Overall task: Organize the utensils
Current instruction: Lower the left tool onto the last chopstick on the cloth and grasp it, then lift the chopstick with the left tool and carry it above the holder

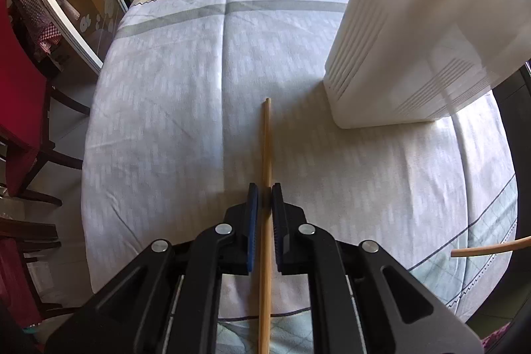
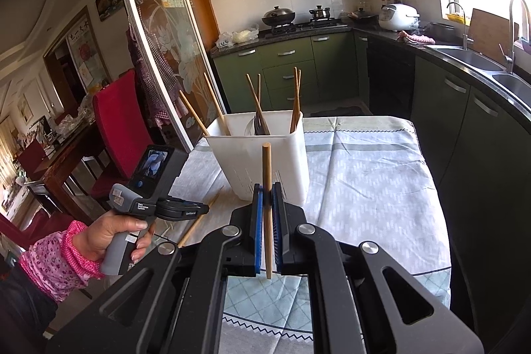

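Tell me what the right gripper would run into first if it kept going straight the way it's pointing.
Most likely the white utensil holder. The right gripper, shut on a chopstick, aims at its near wall, and the chopstick's tip would probably touch first. How far away the holder is cannot be judged from this view.

Bright window daylight (fisheye-warped edges)

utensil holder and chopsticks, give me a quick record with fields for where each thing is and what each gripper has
holder: white utensil holder upright on the tablecloth
in holder: several chopsticks leaning, plus a dark utensil
left gripper: shut on a chopstick, pointing down at the cloth
right gripper: shut on a second chopstick, in front of the holder
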### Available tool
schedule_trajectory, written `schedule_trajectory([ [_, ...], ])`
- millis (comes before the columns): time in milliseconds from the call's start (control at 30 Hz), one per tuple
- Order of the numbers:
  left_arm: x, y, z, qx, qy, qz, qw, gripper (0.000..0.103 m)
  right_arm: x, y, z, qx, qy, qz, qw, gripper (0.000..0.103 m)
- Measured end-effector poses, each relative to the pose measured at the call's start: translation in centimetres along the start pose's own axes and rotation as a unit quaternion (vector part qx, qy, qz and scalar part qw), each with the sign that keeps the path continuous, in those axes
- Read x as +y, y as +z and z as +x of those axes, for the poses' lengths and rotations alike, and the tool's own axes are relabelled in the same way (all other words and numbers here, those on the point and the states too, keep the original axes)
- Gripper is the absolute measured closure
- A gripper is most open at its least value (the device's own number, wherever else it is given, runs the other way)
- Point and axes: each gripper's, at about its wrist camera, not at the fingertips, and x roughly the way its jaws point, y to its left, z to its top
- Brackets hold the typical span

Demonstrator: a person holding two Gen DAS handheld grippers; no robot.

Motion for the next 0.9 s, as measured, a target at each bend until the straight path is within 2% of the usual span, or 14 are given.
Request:
schedule_trajectory([
  [300, -0.2, -0.4, -0.7, -0.01, 0.0, 0.012, 0.9999, 0.097, 0.2, 0.0, 0.3, 0.005, 0.004, 0.001, 1.0, 0.097],
  [500, 0.3, -2.4, -6.9, -0.082, -0.021, 0.018, 0.9963, 0.097, 0.3, 0.2, -0.1, -0.001, 0.003, -0.001, 1.0, 0.097],
  [733, 0.7, -6.6, -15.4, -0.174, -0.048, 0.03, 0.9831, 0.097, 0.6, 0.1, -0.4, -0.002, 0.005, -0.002, 1.0, 0.097],
  [900, 0.7, -7.7, -19.5, -0.213, -0.069, 0.036, 0.974, 0.097, 1.0, 0.0, -0.5, -0.001, 0.006, -0.006, 1.0, 0.097],
])
